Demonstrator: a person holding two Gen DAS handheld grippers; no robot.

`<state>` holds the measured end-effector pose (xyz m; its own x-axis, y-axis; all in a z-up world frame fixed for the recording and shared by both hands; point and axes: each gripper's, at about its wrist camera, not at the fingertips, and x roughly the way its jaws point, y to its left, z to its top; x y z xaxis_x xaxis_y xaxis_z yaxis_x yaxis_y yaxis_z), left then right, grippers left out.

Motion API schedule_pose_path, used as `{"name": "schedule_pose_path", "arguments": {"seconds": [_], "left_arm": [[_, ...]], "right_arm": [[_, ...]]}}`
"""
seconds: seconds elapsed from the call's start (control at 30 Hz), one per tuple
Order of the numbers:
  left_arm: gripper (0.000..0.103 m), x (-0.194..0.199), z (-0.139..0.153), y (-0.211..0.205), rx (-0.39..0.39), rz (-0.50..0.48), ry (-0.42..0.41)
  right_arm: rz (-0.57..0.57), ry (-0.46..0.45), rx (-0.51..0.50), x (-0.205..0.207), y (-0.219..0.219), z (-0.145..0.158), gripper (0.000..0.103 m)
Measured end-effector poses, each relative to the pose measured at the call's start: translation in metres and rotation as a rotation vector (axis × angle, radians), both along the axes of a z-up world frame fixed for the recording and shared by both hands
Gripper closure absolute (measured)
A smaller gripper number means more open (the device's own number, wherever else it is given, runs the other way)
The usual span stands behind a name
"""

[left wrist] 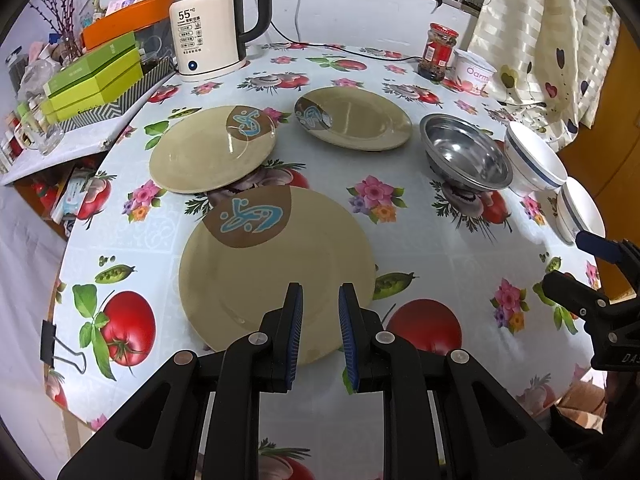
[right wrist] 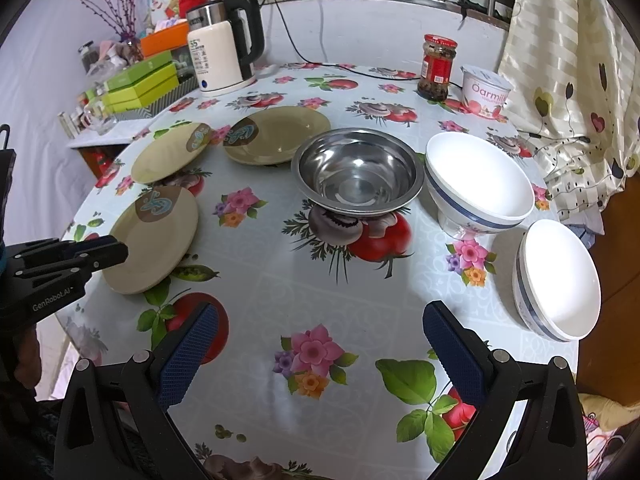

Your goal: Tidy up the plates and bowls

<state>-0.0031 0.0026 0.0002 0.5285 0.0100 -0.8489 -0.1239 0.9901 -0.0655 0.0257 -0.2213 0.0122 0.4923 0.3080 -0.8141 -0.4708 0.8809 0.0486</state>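
Under my left tongs [left wrist: 320, 300], jaws narrow and holding nothing, lies the nearest plate [left wrist: 276, 268]; two more plates [left wrist: 212, 152] [left wrist: 354, 120] sit beyond. My right tongs [right wrist: 320, 332] gape wide and empty; ahead stands the steel bowl [right wrist: 356, 172], with two white bowls [right wrist: 478, 184] [right wrist: 560, 280] to their right.

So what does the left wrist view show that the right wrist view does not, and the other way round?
Only the left wrist view shows the black binder clip on the tablecloth's edge and the left gripper's open, empty fingers above the nearest beige round plate.

Only the right wrist view shows the right gripper's wide-open fingers from behind, and the nearer white blue-banded bowl whole.

Both show three beige plates, the steel bowl, the white kettle and the red-lidded jar.
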Motion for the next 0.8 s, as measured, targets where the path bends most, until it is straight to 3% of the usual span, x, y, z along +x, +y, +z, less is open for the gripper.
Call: {"name": "schedule_pose_path", "arguments": {"seconds": [0.8], "left_arm": [[0.084,0.0003,0.0011,0.0028,0.002,0.01,-0.009]], "right_arm": [[0.002,-0.002,-0.001,0.0019,0.0044,0.0025,0.0]]}}
